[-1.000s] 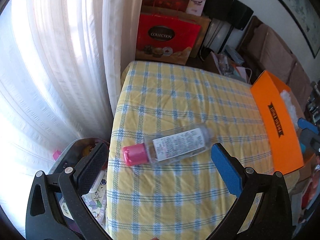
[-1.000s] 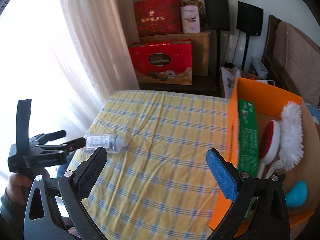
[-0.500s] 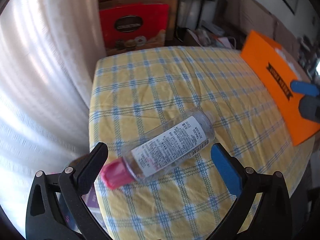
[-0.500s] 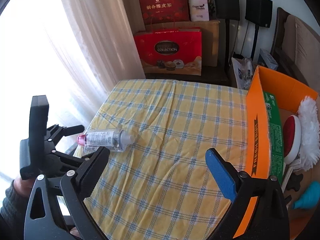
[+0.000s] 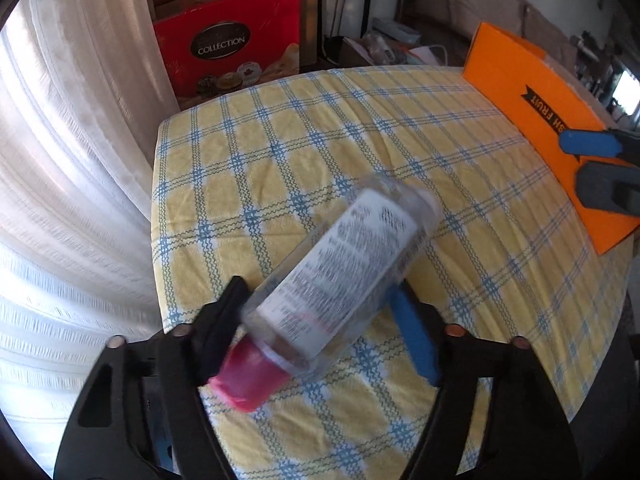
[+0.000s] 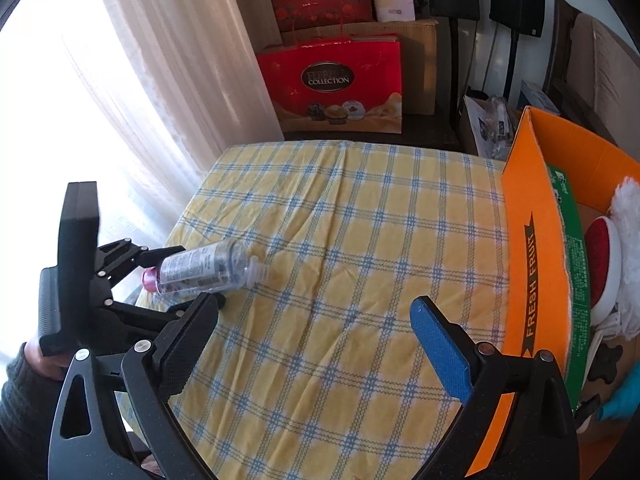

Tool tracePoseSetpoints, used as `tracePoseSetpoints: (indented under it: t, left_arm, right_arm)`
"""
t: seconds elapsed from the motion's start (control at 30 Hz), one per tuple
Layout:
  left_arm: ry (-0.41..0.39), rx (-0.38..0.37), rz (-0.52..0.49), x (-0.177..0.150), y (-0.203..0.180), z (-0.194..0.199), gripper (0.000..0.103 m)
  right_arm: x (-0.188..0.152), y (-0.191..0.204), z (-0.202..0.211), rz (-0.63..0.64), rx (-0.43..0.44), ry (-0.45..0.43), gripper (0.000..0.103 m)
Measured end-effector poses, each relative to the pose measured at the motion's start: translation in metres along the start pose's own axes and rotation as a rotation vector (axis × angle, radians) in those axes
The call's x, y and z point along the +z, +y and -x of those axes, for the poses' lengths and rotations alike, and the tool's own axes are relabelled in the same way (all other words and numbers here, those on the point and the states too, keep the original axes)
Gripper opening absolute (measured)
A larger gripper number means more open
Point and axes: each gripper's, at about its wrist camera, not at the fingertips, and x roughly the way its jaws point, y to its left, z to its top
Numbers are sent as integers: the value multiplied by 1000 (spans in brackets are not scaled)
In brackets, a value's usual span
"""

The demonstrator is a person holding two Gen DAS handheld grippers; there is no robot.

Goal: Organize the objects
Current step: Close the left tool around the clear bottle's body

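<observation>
A clear plastic bottle (image 5: 344, 276) with a pink cap and a white label lies tilted near the left edge of the yellow checked tablecloth (image 5: 360, 140). My left gripper (image 5: 316, 292) is closing its jaws, with the bottle between them and both pads against its sides. The right wrist view shows that bottle (image 6: 204, 268) in the left gripper (image 6: 196, 276), with a person's hand on the handle. My right gripper (image 6: 314, 302) hangs open over the cloth with nothing between its fingers. An orange box (image 6: 532, 264) stands at the table's right side.
In the orange box are a green carton (image 6: 572, 264), a red and white brush (image 6: 604, 264) and a white duster (image 6: 628, 216). A white curtain (image 6: 180, 80) hangs left of the table. Red gift bags (image 6: 332, 84) and a cardboard box stand on the floor beyond.
The left gripper came down over the bottle and its jaws narrowed from wide open onto the bottle's sides. The bottle now looks tilted and blurred. The right gripper sank a little.
</observation>
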Motion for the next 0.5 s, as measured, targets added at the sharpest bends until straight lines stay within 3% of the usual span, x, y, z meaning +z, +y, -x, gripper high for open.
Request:
tracePoseSetpoints:
  t: [0.1, 0.27, 0.33, 0.4, 0.5]
  left_arm:
    - [15, -14, -8, -3, -2, 4, 55]
    - [33, -32, -24, -10, -14, 9, 55]
    - [18, 25, -41, -8, -20, 8, 65]
    - [-5, 66, -45, -4, -23, 8, 86]
    - [-26, 49, -35, 4, -26, 7, 86]
  right_arm:
    - [3, -2, -4, -12, 6, 6, 98]
    - [6, -7, -10, -47, 27, 13, 96]
    - [6, -9, -13, -57, 31, 21, 95]
    - [6, -11, -15, -66, 33, 31, 93]
    - [6, -15, -18, -77, 34, 37, 93]
